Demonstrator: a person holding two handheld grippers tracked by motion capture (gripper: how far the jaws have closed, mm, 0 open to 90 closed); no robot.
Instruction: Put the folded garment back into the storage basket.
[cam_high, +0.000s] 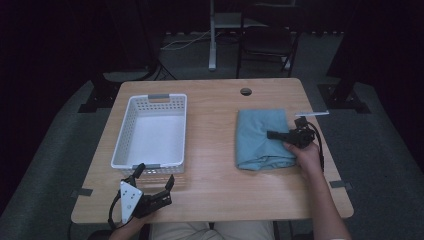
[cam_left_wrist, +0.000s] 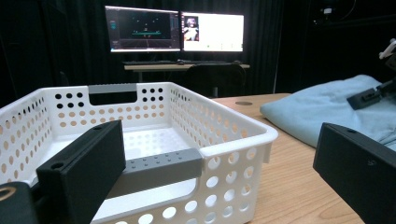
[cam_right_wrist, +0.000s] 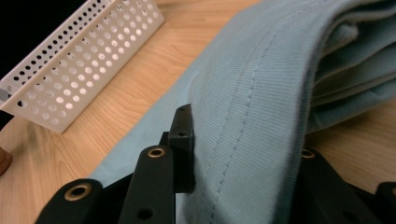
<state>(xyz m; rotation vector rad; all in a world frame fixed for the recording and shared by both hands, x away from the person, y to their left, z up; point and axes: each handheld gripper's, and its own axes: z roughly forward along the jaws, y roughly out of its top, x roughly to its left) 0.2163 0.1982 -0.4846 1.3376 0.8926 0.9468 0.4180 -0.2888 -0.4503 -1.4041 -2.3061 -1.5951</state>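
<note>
Your right tongs (cam_high: 278, 134) are closed on the folded edge of the blue cloth (cam_high: 260, 137); in the right gripper view a thick stitched fold (cam_right_wrist: 252, 116) runs between the two black jaws, pinched from both sides. Your right hand (cam_high: 304, 154) sits at the cloth's right edge, near its front corner. The cloth lies folded flat on the right half of the bench (cam_high: 212, 145), well apart from the basket.

Your left tongs (cam_high: 156, 177) are spread wide and hold nothing. They hover over the near left part of the bench, just in front of the white perforated basket (cam_high: 126, 135), pointing at its near wall. The left gripper view shows the basket's grey handle (cam_left_wrist: 159, 165) between the jaws. The basket interior looks bare.
</note>
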